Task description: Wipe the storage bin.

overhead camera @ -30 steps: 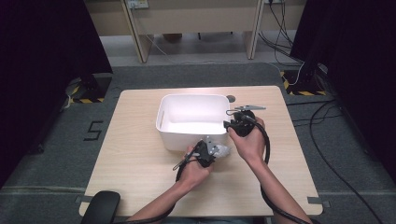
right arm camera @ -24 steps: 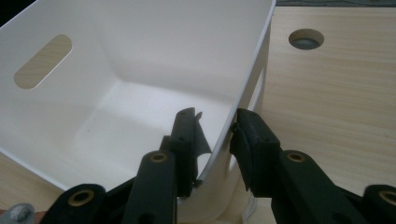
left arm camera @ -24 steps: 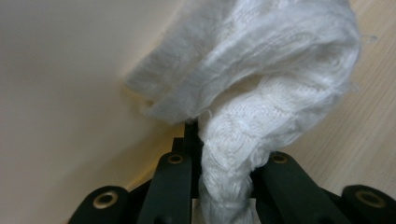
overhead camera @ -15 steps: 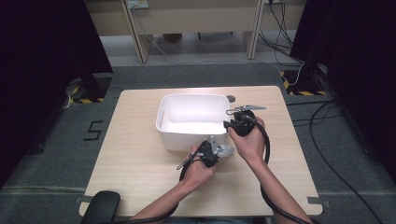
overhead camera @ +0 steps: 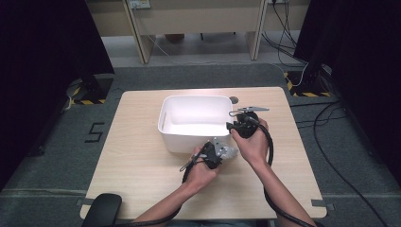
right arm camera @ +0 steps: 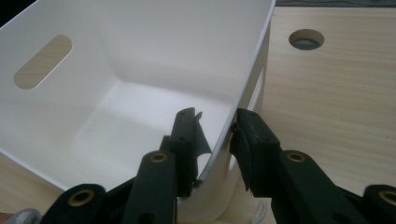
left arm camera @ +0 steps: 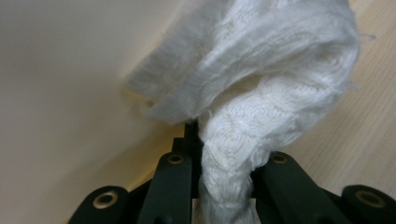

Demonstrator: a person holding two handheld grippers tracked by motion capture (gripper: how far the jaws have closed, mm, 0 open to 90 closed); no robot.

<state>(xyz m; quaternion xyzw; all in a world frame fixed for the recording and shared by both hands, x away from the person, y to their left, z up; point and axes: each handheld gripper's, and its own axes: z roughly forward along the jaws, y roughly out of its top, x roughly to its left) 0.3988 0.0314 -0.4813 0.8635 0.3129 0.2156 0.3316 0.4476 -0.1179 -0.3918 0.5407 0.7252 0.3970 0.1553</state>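
Item: white knitted cloth (left arm camera: 261,93), soft, light, limp; my left gripper (left arm camera: 224,186) is clamped on its bunched end, beside the white bin (overhead camera: 189,142) near the desk's front edge. My right gripper (right arm camera: 217,140) straddles the bin's wall; contact unclear.

White bin (overhead camera: 194,124) on wooden table (overhead camera: 137,161)
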